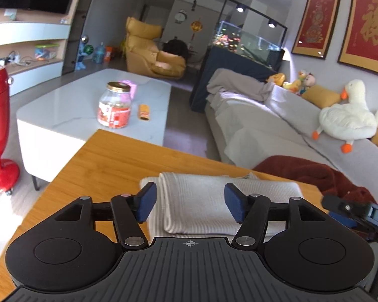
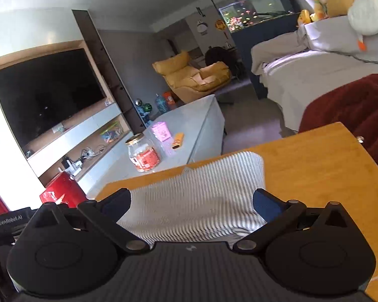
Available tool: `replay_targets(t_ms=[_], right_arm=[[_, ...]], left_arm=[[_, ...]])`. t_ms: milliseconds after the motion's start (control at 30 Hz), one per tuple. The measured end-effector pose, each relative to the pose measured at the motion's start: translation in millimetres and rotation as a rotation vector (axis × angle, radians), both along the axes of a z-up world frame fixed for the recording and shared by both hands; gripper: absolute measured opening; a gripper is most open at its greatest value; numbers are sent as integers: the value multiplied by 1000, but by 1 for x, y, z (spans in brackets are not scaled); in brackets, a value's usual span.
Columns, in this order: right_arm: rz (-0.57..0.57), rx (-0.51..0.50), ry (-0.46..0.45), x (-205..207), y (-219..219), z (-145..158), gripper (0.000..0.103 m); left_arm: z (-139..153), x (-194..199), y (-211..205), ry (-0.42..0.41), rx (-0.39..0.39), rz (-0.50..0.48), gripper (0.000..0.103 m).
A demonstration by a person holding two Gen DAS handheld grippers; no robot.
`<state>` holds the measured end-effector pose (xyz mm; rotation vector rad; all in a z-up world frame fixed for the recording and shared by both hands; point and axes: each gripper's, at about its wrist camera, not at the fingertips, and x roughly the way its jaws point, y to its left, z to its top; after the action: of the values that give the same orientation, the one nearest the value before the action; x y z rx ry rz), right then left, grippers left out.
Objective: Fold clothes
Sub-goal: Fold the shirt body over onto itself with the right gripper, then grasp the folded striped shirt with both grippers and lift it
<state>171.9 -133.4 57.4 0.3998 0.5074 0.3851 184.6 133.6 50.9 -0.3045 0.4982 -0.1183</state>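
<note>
— On the wooden tabletop [image 1: 108,161], what lies under your claws?

— A cream ribbed garment [image 1: 209,201], folded into a thick rectangle. It sits near the tabletop's far edge, and its rolled fold faces the white coffee table [image 1: 70,105] beyond that edge.

— How does your left claw [image 1: 190,202] stand?

— Its blue pads [image 1: 146,205] are spread wide apart, one over each side of the garment, gripping nothing. I cannot tell whether they touch the cloth.

— And the right claw [image 2: 191,202]?

— Spread apart too, hanging over the same garment [image 2: 196,196] with nothing between its pads [image 2: 265,205].

— What else is near the garment?

— A dark red blanket [image 1: 315,173] lies just past the tabletop's corner, on the grey sofa [image 1: 277,115]. On the coffee table stand a glass jar [image 1: 114,105] with a red label and a small orange packet [image 1: 144,112] beside it. A plush goose [image 1: 347,118] rests on the sofa back.
</note>
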Motion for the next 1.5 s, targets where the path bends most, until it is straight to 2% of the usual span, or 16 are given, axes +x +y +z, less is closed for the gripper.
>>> replay_targets(t_ms=[100, 200, 300, 500, 533, 633, 667, 700, 733, 867, 1000, 1067, 1167, 1300, 1400, 1500], right_arm=[[98, 39, 79, 25, 13, -5, 103], [108, 23, 153, 40, 23, -22, 103], [117, 4, 190, 45, 28, -24, 103], [193, -91, 249, 59, 37, -11, 102], [201, -112, 227, 62, 39, -4, 99], [181, -301, 92, 77, 52, 23, 68], [177, -357, 68, 88, 58, 29, 54], [183, -377, 80, 101, 63, 32, 44], [189, -398, 94, 115, 68, 32, 42], [216, -503, 142, 156, 90, 13, 42], [186, -463, 134, 152, 65, 18, 42], [171, -444, 130, 150, 53, 21, 46], [156, -417, 132, 147, 32, 24, 74], [166, -348, 239, 149, -14, 21, 75], [168, -218, 338, 157, -47, 8, 75], [219, -159, 401, 167, -58, -8, 74]], left_arm=[[-21, 15, -19, 32, 15, -39, 80], [-41, 23, -27, 43, 40, -40, 81], [-45, 22, -28, 24, 31, -59, 90], [-45, 22, -32, 16, 54, -68, 95], [-45, 21, -33, 11, 57, -65, 95], [-45, 19, -33, -3, 51, -53, 97], [-45, 19, -31, -5, 43, -47, 97], [-45, 19, -29, -5, 32, -38, 98], [-45, 19, -26, -5, 20, -29, 98], [-50, 22, -10, 30, -60, 29, 100], [-53, 26, 10, 67, -146, 73, 100], [-51, 32, 25, 97, -186, 46, 100], [-45, 54, 49, 166, -214, 2, 100], [-52, 92, 72, 311, -285, -110, 96], [-54, 111, 76, 336, -271, -154, 86], [-55, 128, 74, 354, -261, -201, 86]])
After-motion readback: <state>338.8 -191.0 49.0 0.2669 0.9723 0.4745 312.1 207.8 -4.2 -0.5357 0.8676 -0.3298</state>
